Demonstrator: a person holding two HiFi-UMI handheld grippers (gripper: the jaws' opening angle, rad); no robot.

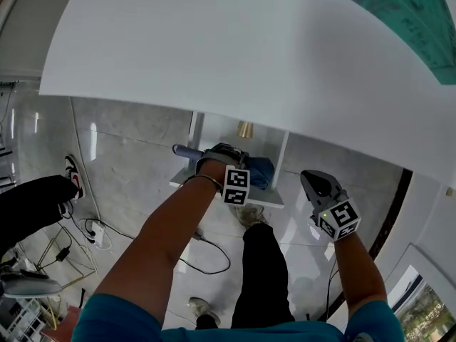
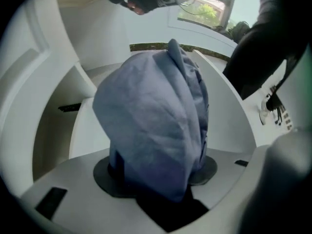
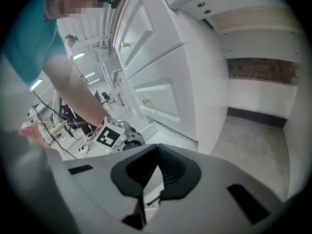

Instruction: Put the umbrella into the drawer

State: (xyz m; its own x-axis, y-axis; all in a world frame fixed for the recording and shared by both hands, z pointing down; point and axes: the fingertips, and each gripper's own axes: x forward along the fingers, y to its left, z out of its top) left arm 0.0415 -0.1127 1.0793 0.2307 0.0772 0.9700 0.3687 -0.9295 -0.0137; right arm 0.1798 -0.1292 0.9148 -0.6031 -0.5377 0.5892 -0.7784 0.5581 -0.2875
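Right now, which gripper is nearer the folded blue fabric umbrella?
Left. The left gripper grips the folded blue fabric umbrella; the right gripper hangs apart, to its right.

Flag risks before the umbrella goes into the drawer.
1. The left gripper has its jaws clamped mostly on loose fabric of the umbrella, so it could slip or sag.
2. In the head view the handle end seems to overhang the left wall of the drawer and might snag there.

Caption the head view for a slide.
Left gripper holds a blue umbrella at the open drawer; right gripper hangs shut and empty beside it.
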